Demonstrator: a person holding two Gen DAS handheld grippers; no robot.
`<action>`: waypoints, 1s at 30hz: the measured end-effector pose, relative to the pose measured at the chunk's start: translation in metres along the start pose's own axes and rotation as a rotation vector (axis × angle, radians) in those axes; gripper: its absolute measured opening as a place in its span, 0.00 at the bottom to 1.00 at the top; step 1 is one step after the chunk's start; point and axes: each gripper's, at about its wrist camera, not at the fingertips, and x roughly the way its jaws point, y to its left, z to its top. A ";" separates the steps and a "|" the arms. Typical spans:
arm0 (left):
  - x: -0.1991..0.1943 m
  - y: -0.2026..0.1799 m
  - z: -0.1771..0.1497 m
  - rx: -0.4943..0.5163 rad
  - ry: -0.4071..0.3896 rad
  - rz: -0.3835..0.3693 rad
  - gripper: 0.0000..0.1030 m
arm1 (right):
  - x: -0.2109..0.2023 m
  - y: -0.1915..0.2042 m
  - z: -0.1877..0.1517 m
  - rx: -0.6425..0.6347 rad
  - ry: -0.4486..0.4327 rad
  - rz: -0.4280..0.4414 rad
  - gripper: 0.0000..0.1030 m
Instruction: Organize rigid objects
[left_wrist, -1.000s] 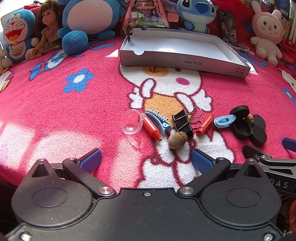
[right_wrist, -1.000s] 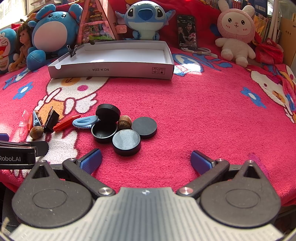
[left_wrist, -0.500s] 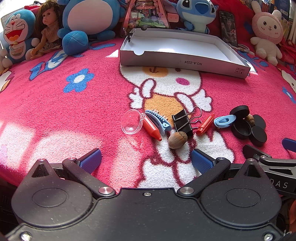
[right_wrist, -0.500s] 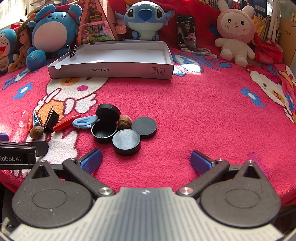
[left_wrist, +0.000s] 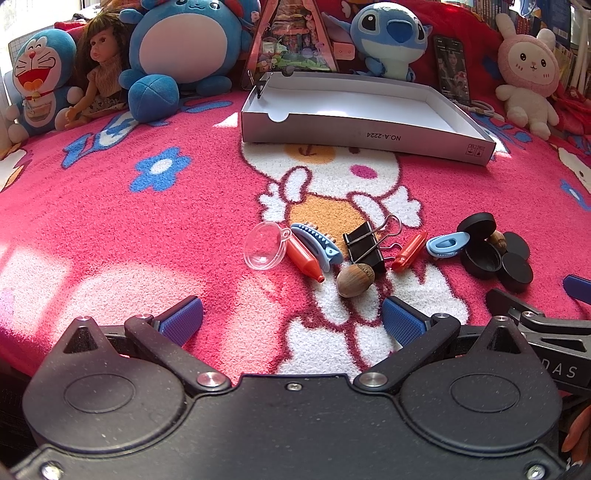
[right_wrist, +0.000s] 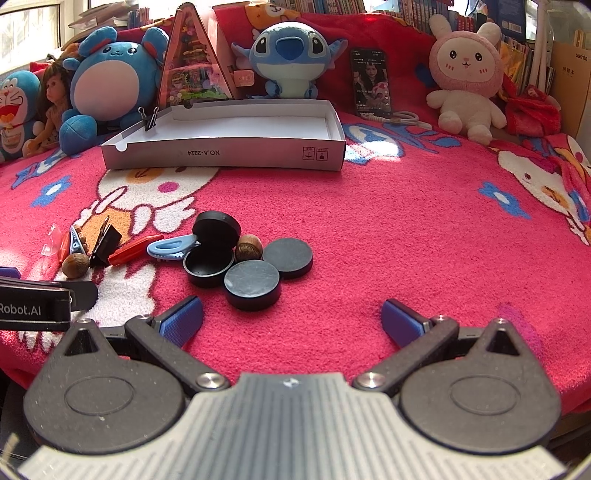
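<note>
Small items lie in a row on the pink blanket: a clear plastic half-shell, an orange cap, a blue hair clip, a black binder clip, an acorn, an orange clip, a light blue clip and several black round lids. A second acorn sits among the lids. An open white cardboard box stands behind them. My left gripper is open just short of the row. My right gripper is open in front of the lids.
Plush toys, a doll, a triangular toy house and a phone line the back edge. A small binder clip grips the box's left rim. Bare blanket stretches right of the lids.
</note>
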 end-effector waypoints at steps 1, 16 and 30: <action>-0.001 0.000 -0.002 0.004 -0.018 -0.004 1.00 | -0.001 0.000 -0.002 0.001 -0.013 -0.001 1.00; -0.033 0.004 -0.003 0.000 -0.098 -0.141 0.33 | -0.023 0.009 -0.006 -0.063 -0.125 0.067 0.91; -0.014 -0.008 0.005 0.019 -0.117 -0.131 0.32 | -0.014 0.015 0.002 -0.052 -0.079 0.077 0.55</action>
